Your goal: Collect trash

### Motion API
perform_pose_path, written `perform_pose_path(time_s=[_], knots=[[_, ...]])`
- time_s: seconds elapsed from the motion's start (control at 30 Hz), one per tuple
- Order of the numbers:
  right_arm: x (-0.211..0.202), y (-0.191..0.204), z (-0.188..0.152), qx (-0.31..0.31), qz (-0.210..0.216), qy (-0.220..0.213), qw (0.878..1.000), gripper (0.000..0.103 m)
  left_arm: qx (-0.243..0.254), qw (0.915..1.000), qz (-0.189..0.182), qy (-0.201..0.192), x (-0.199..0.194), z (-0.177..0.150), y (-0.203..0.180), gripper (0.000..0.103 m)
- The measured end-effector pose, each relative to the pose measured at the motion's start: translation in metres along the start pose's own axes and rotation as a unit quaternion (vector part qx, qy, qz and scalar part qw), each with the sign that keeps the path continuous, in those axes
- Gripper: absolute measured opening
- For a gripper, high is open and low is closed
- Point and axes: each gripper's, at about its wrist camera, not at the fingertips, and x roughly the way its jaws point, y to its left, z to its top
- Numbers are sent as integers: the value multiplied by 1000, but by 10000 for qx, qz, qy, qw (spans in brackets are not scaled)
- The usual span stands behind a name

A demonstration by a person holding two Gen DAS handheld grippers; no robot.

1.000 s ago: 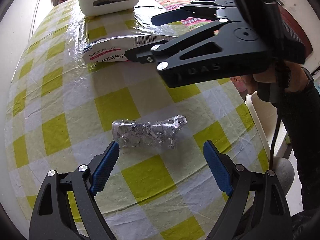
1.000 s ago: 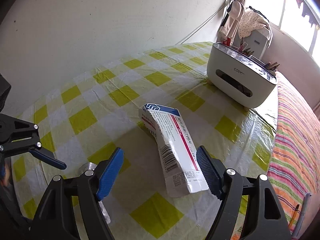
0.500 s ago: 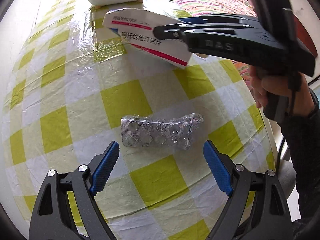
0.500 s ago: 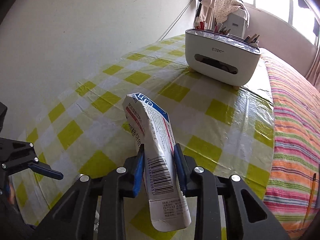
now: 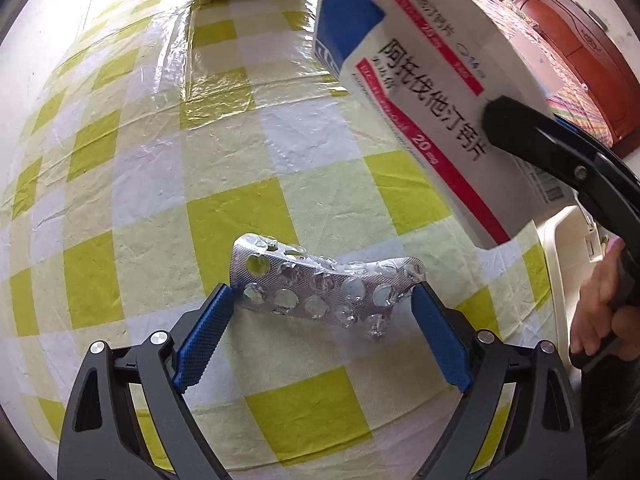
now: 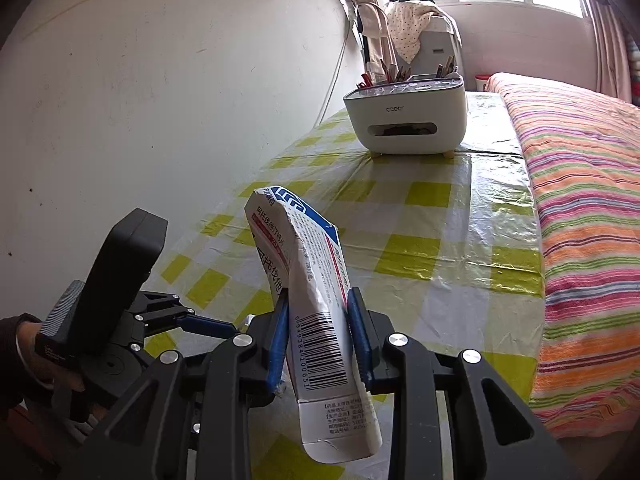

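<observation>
Because the crumpled silver foil blister strip (image 5: pixel 326 294) looks empty, with its pockets punched through, it should be nearly weightless, thin and springy rather than stiff, with slick foil that could skid on the glossy yellow-and-white checked plastic tablecloth (image 5: pixel 132 184); it lies flat-ish on that cloth, bowed up along the middle, its long axis running left to right across the left wrist view, one end pointing at each blue pad; the left gripper (image 5: pixel 320 340) stands wide, its jaws having just opened a little further, with the strip between them and the left pad close to or just meeting one end, not yet pressing; gripping end to end would likely buckle it, so a pinch across the short width, or a scoop under a raised edge, seems safer; the flattened white cardboard medicine box with blue and red print (image 6: pixel 316 308) is light, creased and easily crushed; the right gripper (image 6: pixel 318 340), whose jaws have just closed, holds it narrow near the barcode, lifted above the table, its long axis pointing away towards the white desktop organiser box (image 6: pixel 406 120).
</observation>
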Motion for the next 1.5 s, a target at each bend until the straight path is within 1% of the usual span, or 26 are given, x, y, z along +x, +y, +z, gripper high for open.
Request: perform_pose_path(time_s=[0.17, 0.27, 0.3, 0.5, 0.63, 0.8, 1.03, 1.3, 1.5], knots=[[-5, -4, -3, 159, -19, -46, 9999, 28, -49, 9998, -94, -157, 2, 9, 1, 89], [-8, -8, -6, 256, -2, -75, 9996, 28, -75, 9996, -140, -222, 4, 17, 4, 84], [-10, -9, -6, 293, -8, -97, 9995, 28, -85, 9995, -163, -256, 2, 18, 3, 80], [-17, -13, -9, 383, -71, -197, 9990, 28, -225, 9990, -198, -318, 1, 17, 7, 80], [-24, -13, -11, 401, -102, -270, 9988, 28, -224, 9982, -209, -513, -10, 10, 7, 79], [-36, -11, -17, 411, -182, -342, 9984, 28, -52, 9975, -181, -679, -22, 0, -3, 79], [-53, -11, -28, 440, -348, -430, 9975, 28, 270, 9967, -109, -762, -28, -9, -21, 79], [-73, -10, -42, 488, -543, -594, 9956, 28, 507, 9948, -7, -884, -37, -23, -37, 79], [-92, -11, -59, 628, -688, -757, 9928, 28, 688, 9912, 39, -1130, -53, -36, -54, 79]])
